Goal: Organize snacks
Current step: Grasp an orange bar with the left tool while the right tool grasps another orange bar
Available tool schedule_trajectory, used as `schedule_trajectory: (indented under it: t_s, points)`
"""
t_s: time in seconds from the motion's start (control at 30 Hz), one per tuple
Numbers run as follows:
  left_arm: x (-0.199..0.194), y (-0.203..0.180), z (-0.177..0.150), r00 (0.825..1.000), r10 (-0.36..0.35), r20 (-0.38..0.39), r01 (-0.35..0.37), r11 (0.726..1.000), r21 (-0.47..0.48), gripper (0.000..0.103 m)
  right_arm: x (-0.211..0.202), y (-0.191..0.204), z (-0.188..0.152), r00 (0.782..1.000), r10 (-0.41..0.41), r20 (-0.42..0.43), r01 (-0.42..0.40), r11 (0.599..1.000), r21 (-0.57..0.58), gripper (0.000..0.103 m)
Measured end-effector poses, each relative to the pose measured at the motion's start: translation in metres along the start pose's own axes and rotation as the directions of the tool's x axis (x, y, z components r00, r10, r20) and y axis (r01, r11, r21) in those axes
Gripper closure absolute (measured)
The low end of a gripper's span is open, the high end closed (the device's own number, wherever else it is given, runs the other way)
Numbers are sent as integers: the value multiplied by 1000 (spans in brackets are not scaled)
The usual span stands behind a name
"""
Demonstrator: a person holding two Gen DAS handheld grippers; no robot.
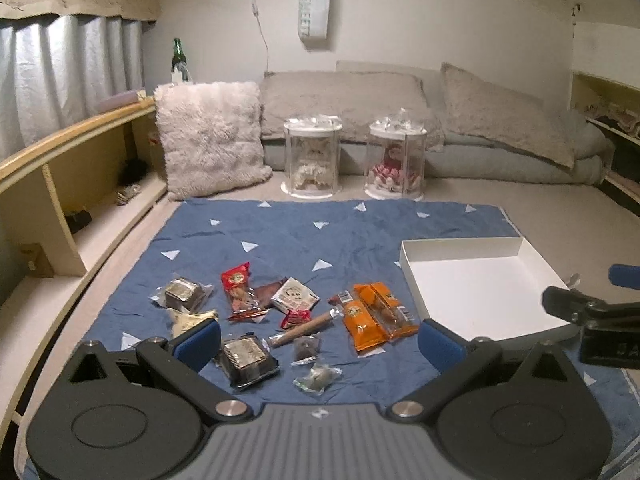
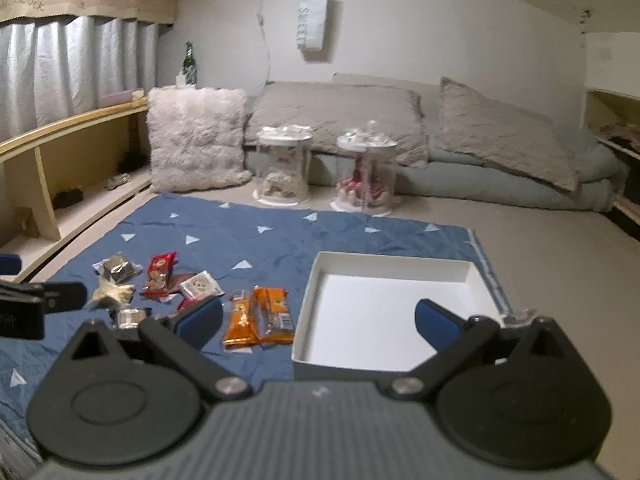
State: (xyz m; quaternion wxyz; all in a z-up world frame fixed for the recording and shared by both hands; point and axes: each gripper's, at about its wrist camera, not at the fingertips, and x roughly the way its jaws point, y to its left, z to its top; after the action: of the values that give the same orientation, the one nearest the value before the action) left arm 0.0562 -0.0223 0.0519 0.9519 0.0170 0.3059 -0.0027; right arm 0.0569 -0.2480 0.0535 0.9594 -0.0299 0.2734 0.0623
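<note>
Several wrapped snacks lie scattered on a blue mat (image 1: 280,236): orange packets (image 1: 376,316), a red packet (image 1: 236,284), a dark cake in clear wrap (image 1: 248,360), a brown stick (image 1: 308,328). An empty white box (image 1: 480,280) sits at the mat's right. My left gripper (image 1: 318,346) is open above the snacks, holding nothing. My right gripper (image 2: 318,320) is open and empty over the near left corner of the white box (image 2: 392,304), with the orange packets (image 2: 260,316) to its left. Part of the right gripper shows at the right edge of the left wrist view (image 1: 592,312).
Two clear lidded jars (image 1: 312,156) (image 1: 396,160) stand behind the mat in front of grey cushions (image 1: 340,100). A fluffy pillow (image 1: 208,136) leans at the left. A wooden shelf (image 1: 60,184) runs along the left wall, with a green bottle (image 1: 177,54) at its far end.
</note>
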Motion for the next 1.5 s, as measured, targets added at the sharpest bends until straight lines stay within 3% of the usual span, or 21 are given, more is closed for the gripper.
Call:
schedule_trajectory:
  t_s: [0.57,0.63,0.8,0.97,1.03,1.17,1.3,1.37,1.43,1.5]
  points:
    - [138,13,41,982,-10,-191,-9,995,-100,0,115,12,17,992,71,-105,-92,975,-203,0]
    - [157,15,44,977,-29,-209,2,991,-132,0,132,12,18,988,110,-106,-131,967,-219,0]
    - [200,20,47,968,-111,-224,60,973,-224,0,174,18,21,985,112,-131,-145,950,-276,0]
    - [240,18,48,937,-205,-283,125,953,-276,0,210,22,26,972,168,-166,-213,928,-306,0]
    - [252,15,48,933,-194,-304,105,953,-284,0,225,22,29,968,168,-189,-221,924,-312,0]
    - [280,7,45,904,-224,-364,115,948,-298,0,247,18,32,964,161,-210,-222,923,-315,0]
    - [305,-1,37,873,-238,-425,104,943,-315,18,264,16,33,945,188,-268,-275,900,-340,1]
    - [314,-5,34,862,-239,-446,104,946,-307,24,271,17,34,931,222,-290,-318,883,-346,12]
    - [323,-8,31,855,-247,-456,114,947,-300,27,273,15,34,902,263,-342,-378,864,-334,24]
    - [330,-11,29,849,-253,-463,121,948,-296,30,278,16,34,872,299,-386,-429,847,-313,27]
